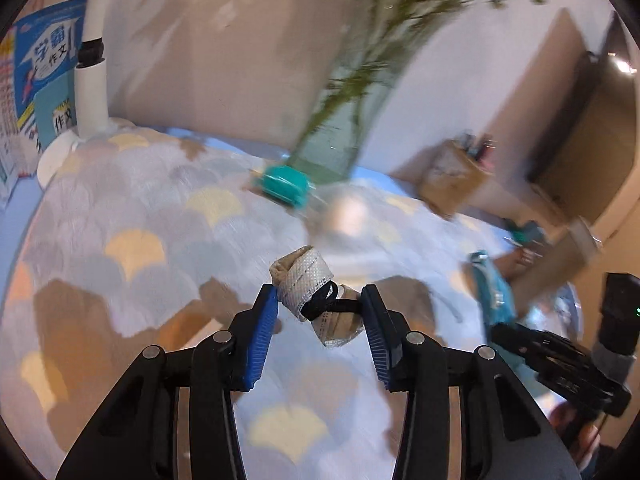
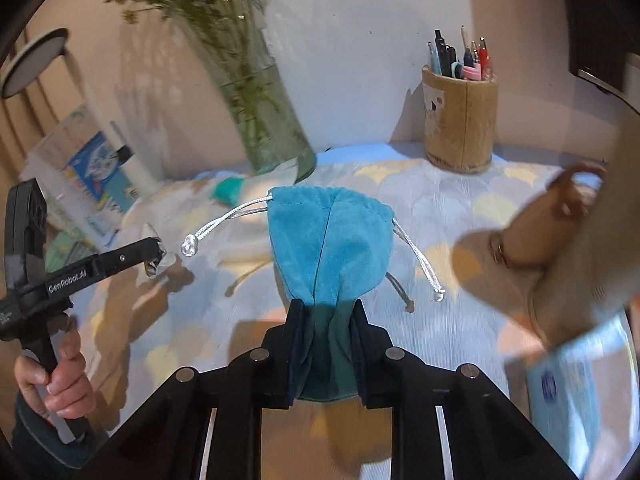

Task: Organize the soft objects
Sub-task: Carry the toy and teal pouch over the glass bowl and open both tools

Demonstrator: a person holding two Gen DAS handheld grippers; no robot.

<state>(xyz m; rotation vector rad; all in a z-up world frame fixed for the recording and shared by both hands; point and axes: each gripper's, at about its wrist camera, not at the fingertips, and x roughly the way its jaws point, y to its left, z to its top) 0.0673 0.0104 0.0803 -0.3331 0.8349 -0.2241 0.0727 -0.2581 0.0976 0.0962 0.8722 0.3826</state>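
Note:
In the left wrist view my left gripper is shut on a small rolled cream cloth bundle tied with a black band, held just above the scallop-patterned tablecloth. In the right wrist view my right gripper is shut on the bottom of a blue velvet drawstring pouch. The pouch's mouth points away and its silver cords hang loose at both sides. The left gripper also appears there at the left with the bundle in its tips, held by a hand. The pouch shows at the right of the left wrist view.
A glass vase with green stems stands at the back, with a small teal object at its foot. A pen holder is at the back right. Books and a white lamp post are at the left. A blurred beige fabric thing is at the right.

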